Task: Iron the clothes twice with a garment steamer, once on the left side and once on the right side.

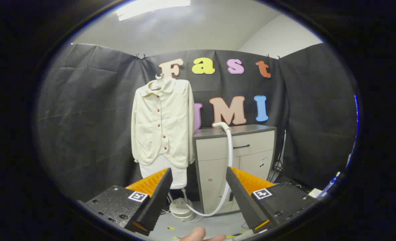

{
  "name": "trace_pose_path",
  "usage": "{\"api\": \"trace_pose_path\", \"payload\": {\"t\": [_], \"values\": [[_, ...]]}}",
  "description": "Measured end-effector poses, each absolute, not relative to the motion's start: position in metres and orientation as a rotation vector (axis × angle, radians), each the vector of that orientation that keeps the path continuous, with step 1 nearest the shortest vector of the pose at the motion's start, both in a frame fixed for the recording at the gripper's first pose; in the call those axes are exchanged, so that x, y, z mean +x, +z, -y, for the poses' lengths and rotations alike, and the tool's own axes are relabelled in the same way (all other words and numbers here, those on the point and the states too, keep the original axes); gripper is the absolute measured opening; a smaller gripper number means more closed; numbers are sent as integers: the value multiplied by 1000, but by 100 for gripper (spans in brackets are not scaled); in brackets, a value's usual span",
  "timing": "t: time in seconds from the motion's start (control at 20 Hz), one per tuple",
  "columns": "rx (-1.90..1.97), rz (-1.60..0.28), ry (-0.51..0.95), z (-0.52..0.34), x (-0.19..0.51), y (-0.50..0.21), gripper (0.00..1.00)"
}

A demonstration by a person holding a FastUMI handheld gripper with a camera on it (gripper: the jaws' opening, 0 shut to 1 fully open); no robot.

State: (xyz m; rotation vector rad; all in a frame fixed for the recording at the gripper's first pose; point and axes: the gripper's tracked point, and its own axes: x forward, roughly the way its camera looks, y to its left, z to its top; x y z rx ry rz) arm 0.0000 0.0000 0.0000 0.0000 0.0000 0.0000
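A cream button-up shirt (162,120) hangs on a hanger over a white ironing board (164,172), well beyond my fingers. The steamer's white hose (230,147) runs from the top of a grey cabinet (238,150) down to a round white base (182,209) on the floor. The steamer head (219,125) rests on the cabinet's top edge. My gripper (198,182) is open with nothing between its fingers, far back from the shirt and the cabinet.
Black cloth walls close the booth on three sides. Cables and small items lie on the floor to the right of the cabinet (315,192). A person's fingertip (194,234) shows below the fingers.
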Motion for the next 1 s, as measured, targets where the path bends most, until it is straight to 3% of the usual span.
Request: {"api": "trace_pose_path", "payload": {"t": [1.0], "values": [[-12, -16, 24, 4, 6, -6, 98]]}}
